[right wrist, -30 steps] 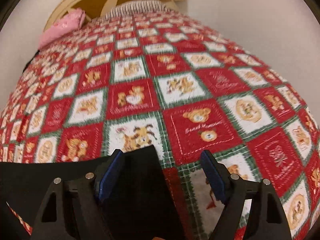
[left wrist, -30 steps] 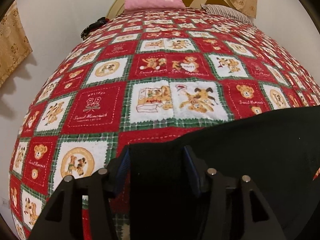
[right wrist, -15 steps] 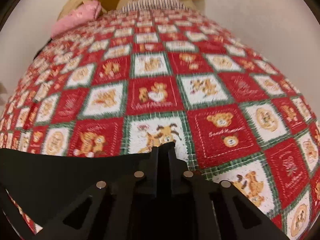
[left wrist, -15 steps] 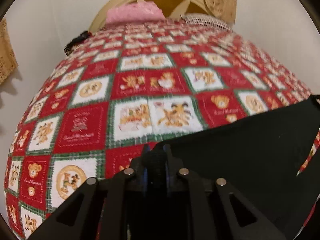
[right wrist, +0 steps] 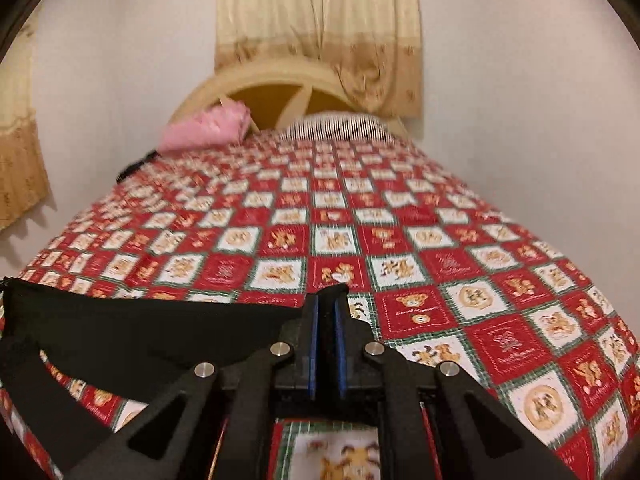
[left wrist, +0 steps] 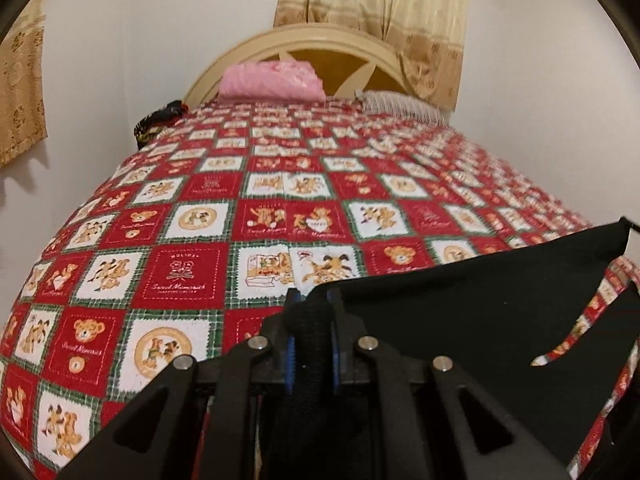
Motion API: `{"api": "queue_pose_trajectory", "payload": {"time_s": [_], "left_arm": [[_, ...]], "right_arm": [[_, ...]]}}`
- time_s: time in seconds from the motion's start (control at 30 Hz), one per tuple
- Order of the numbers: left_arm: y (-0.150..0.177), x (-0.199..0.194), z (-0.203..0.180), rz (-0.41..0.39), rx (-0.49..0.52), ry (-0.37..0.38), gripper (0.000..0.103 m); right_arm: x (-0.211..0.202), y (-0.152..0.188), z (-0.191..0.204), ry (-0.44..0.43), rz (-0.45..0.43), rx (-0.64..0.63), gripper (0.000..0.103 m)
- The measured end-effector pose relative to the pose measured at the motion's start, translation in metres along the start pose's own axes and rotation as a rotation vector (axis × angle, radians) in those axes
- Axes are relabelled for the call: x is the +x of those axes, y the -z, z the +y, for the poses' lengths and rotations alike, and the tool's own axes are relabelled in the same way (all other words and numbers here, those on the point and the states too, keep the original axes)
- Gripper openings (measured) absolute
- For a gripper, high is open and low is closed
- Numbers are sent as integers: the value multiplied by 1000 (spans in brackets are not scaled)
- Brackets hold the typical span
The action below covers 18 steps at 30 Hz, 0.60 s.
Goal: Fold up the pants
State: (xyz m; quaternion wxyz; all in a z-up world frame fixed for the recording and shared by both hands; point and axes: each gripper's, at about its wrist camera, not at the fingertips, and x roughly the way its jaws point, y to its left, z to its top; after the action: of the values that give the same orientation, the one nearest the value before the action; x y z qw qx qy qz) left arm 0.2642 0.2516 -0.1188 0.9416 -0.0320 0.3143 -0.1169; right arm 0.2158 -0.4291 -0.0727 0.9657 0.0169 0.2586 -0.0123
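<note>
Lifting: the pants (left wrist: 480, 312), black, hang stretched between the two grippers above the near end of the bed, raised off the quilt (left wrist: 280, 216).
Pants, left end: a thick bunched edge sits clamped in the left gripper (left wrist: 311, 308), with the cloth running off to the right as a taut sheet.
Pants, right end: a thin corner is pinched at the tip of the right gripper (right wrist: 326, 300); the cloth runs off to the left and sags a little in the middle.
Jaws: both are closed on the fabric, blue pads (right wrist: 314, 344) pressed nearly together.
Change: a second ago both sets of jaws stood open around the cloth edge as it lay on the quilt; half a second ago they had closed; now both cameras look higher and see more wall, so the edge has been picked up.
Meaning: the grasp step looks finished and the fold itself is starting, probably carrying this edge toward the far side of the pants.
Risk: the right pinch is shallow and may slip.
Around: pink bundle (left wrist: 272, 82), striped pillow (right wrist: 336, 128) and headboard (left wrist: 320, 40) at the far end, curtain (right wrist: 320, 12) behind.
</note>
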Motion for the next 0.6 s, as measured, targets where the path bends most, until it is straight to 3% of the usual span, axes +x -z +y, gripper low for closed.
{"api": "queue_pose_trajectory", "payload": {"time_s": [0.2,0.37,0.6], "left_arm": [[26,-38,1,-108,8,34,14],[65,-67,3,-176,8,95,14],[109,-71,4,-114,20,124,14]], "right_arm": [[-51,40,-9,20,-76,18,7],[-80,77,-19,40,-75,55,6],[-96,125,-32,53,-1,110,6]]}}
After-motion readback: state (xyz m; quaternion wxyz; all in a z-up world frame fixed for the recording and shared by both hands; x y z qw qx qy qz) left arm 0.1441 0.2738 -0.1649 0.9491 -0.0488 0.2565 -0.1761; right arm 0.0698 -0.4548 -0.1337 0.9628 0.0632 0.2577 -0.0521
